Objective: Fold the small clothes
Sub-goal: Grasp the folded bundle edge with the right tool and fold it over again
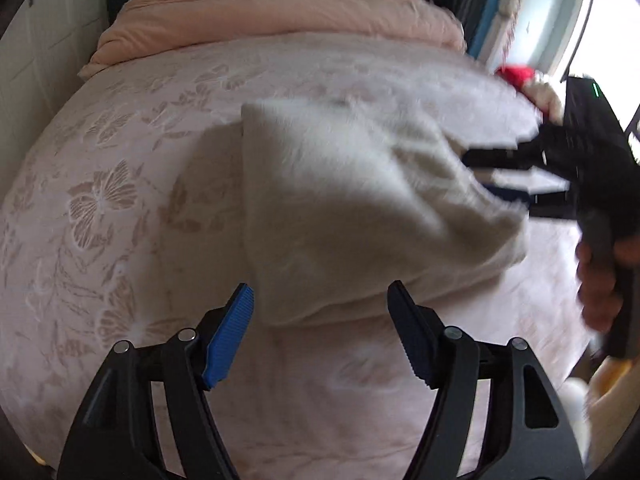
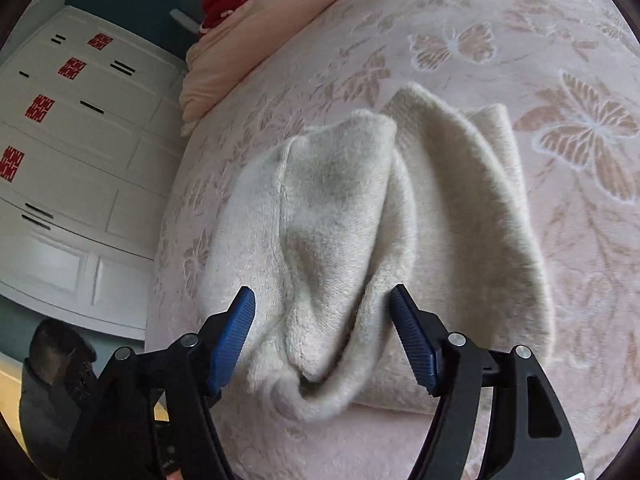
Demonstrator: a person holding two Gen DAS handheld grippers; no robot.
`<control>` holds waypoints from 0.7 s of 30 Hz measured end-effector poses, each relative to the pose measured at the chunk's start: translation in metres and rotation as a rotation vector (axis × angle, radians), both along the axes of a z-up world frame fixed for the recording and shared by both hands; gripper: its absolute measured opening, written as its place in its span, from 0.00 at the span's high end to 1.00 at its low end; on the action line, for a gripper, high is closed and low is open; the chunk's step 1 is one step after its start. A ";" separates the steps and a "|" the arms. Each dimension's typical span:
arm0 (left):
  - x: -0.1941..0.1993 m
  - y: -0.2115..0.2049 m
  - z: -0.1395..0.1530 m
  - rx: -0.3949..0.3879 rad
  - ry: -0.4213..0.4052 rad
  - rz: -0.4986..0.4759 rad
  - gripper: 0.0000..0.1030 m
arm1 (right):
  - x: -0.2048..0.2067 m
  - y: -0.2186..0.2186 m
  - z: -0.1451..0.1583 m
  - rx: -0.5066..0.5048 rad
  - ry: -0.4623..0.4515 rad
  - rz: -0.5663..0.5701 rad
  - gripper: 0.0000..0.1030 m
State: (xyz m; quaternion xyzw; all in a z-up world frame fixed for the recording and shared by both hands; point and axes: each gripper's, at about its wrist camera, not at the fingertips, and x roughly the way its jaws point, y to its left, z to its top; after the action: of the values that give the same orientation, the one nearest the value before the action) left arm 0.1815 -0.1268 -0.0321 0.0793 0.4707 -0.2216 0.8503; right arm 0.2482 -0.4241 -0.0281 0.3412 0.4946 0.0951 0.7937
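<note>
While the white sweater [image 2: 360, 240] lies folded on the pink bed [image 2: 520, 60], both grippers tilt down at it. The left gripper [image 1: 320, 320] and right gripper [image 2: 322, 324] gape wide, holding nothing.

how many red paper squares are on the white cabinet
4, stepping diagonally down the white cabinet: top, second, third, lowest. More may be outside the view.
</note>
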 end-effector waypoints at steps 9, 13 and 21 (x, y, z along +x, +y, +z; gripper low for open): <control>0.023 -0.007 -0.004 -0.032 0.003 -0.050 0.78 | 0.010 0.014 0.078 -0.088 -0.190 -0.019 0.86; 0.024 -0.022 -0.011 -0.029 0.016 -0.093 0.76 | -0.012 -0.022 0.073 -0.215 -0.168 -0.078 0.91; 0.017 -0.019 -0.013 -0.068 0.077 -0.005 0.62 | -0.035 -0.054 0.011 -0.172 -0.041 -0.192 0.86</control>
State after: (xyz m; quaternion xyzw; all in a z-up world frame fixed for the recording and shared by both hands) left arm 0.1981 -0.1456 -0.0447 0.0428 0.4951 -0.2425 0.8332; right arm 0.2135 -0.4777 -0.0170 0.3156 0.4497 -0.0172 0.8354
